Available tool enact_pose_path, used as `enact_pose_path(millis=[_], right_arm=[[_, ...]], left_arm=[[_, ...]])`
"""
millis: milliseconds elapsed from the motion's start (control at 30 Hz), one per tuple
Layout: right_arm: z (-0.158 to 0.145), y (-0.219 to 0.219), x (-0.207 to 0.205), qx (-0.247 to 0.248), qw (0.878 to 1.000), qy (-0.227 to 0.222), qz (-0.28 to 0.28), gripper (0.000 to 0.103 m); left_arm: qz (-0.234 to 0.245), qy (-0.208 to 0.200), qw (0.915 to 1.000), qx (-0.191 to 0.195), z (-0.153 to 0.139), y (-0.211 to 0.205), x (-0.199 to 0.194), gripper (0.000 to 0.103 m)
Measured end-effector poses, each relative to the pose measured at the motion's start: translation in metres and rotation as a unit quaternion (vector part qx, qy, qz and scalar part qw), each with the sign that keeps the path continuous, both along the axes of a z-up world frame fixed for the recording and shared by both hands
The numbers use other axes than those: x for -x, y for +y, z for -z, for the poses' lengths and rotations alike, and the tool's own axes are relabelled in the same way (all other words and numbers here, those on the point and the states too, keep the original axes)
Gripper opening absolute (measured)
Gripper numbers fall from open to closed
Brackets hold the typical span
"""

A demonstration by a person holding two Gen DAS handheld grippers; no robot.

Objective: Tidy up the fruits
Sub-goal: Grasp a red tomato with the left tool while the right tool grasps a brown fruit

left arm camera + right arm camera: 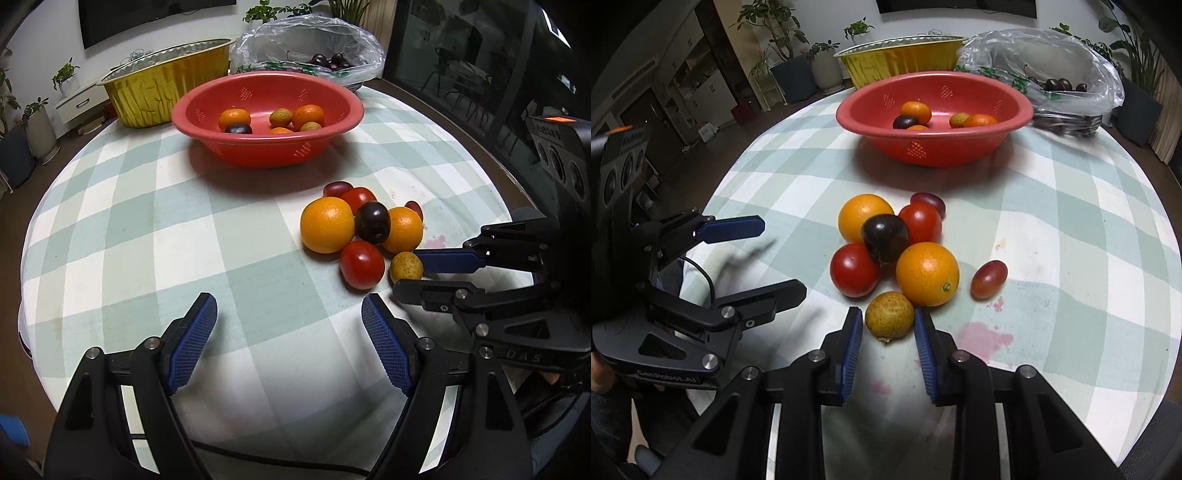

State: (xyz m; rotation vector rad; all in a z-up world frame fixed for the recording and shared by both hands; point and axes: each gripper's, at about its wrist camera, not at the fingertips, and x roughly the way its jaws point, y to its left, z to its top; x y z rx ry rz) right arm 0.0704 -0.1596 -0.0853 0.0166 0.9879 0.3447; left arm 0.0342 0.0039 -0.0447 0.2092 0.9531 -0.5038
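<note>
On the table: a checked cloth (1071,240) covered a round table, with a loose pile of fruit near its near edge.
Pile: two oranges, two tomatoes, a dark plum (885,238), two grapes, and a small speckled yellow fruit (889,314) at the front, touching the nearer orange (928,274).
Bowl: a red bowl (934,147) stood toward the far edge, well apart from the pile, already holding small oranges, a plum and yellow fruits.
Behind the bowl: a gold foil tray (166,88) and a clear bag (310,40) of dark fruit.
Right gripper (889,325): spread, one finger on each side of the yellow fruit, just beside it; contact could not be told.
Left gripper (290,314): spread wide over bare cloth, holding nothing, left of the pile.
Step in hand: likely the grasp of the yellow fruit, for carrying to the bowl.
Next move: it would call for a gentle squeeze, then a straight lift so the touching orange did not roll.
</note>
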Motion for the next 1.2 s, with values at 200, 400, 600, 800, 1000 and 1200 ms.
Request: enact_pose_path(millis=[200,400,600,800,1000,1200], right_arm=[[-0.001,-0.008,0.005,-0.011,1.0,0.0,-0.003,0.03],[-0.008,-0.037,0.013,-0.047,0.999,0.008,0.021,0.03],[-0.012,-0.053,0.018,-0.058,0.998,0.003,0.04,0.03],[-0.013,-0.052,0.02,-0.063,0.997,0.001,0.037,0.03],[-0.014,-0.053,0.021,-0.064,0.997,-0.001,0.038,0.03],[-0.016,-0.052,0.022,-0.063,0.997,-0.004,0.035,0.03]], left_arm=[[0.016,0.0,0.9999,-0.003,0.001,-0.018,-0.002,0.08],[0.034,0.008,0.9993,-0.009,0.006,-0.041,-0.004,0.08],[0.033,0.013,0.9993,-0.015,0.01,-0.054,-0.005,0.074],[0.021,0.015,0.9994,-0.023,0.015,-0.056,-0.01,0.053],[0.017,0.014,0.9997,-0.01,0.014,-0.056,-0.014,0.034],[0.018,0.013,0.9998,0.003,0.013,-0.054,-0.011,0.029]])
